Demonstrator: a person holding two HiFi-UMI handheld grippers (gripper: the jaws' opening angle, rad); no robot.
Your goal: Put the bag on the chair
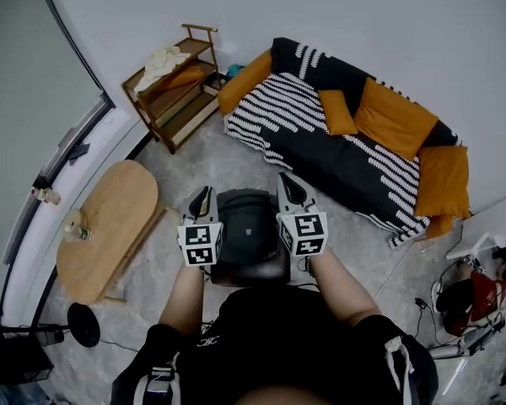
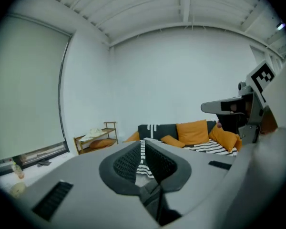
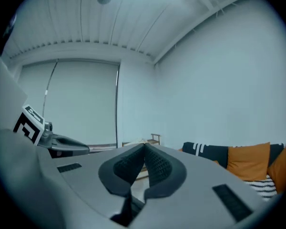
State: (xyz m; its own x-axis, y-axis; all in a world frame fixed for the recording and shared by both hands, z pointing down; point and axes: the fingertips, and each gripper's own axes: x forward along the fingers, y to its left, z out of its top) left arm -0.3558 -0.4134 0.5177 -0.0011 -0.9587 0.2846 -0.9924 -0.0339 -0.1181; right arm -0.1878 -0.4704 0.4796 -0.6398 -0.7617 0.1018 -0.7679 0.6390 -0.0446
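bag [image 1: 246, 226]: black, low down straight in front of the person, between the left gripper [image 1: 204, 194] and the right gripper [image 1: 287, 180]; no jaw contact visible.
under the bag: a dark rounded edge [image 1: 251, 275] at its near side; chair seat or not, unclear.
left gripper [image 2: 143, 144]: clenched, jaws tip to tip, empty; just left of the bag.
right gripper [image 3: 144, 149]: clenched the same way, empty; just right of the bag.
sofa [image 1: 346, 146]: dark with white stripes, past the bag against the far wall, orange cushions [image 1: 395, 116] on it.
wooden shelf [image 1: 173, 87]: beside the sofa's left end, pale cloth on top.
oval table [image 1: 110, 226]: wooden, left of the bag and apart from it, a bottle [image 1: 78, 230] near its window edge.
round black base [image 1: 84, 325]: on the floor near the table's near end.
seated person in red [image 1: 476, 294]: far right, well apart.
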